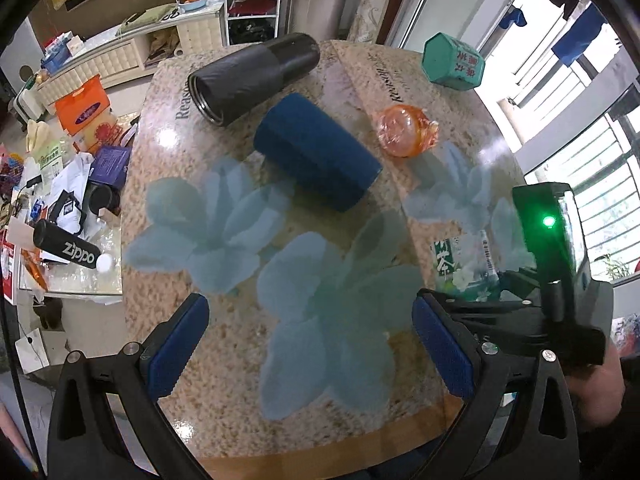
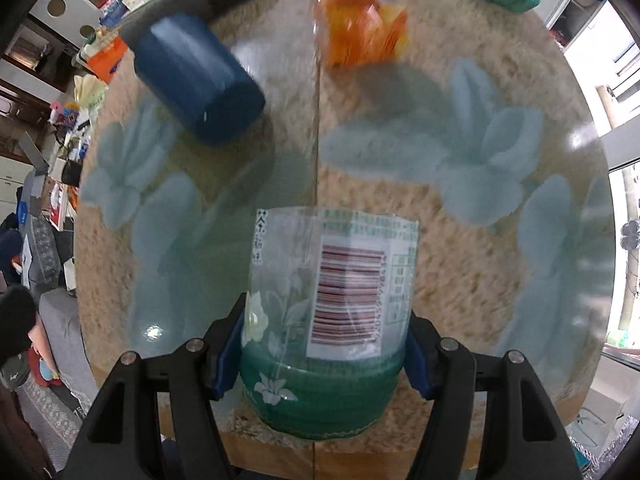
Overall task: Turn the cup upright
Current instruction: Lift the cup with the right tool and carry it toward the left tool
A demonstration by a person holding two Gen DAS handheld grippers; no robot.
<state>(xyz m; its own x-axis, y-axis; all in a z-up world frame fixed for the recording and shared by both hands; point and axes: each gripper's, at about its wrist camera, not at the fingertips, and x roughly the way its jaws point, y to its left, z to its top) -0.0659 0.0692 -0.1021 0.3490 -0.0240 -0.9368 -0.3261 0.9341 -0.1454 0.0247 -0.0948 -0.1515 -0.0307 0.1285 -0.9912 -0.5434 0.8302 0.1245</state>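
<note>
A: Right wrist view: right gripper [image 2: 322, 354] fingers clamp the clear cup [image 2: 332, 300], green end nearest, over the table [image 2: 460, 280].
B: Left gripper [image 1: 310, 344] fingers wide, empty. Rotate slowly; thin plastic could slip.

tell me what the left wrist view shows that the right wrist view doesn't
Only the left wrist view shows the open left tool and the right tool's body with its green light. Only the right wrist view shows the right tool shut on the clear cup, with its barcode readable. Both show the blue cup, orange cup, black flask and green box on the table.
</note>
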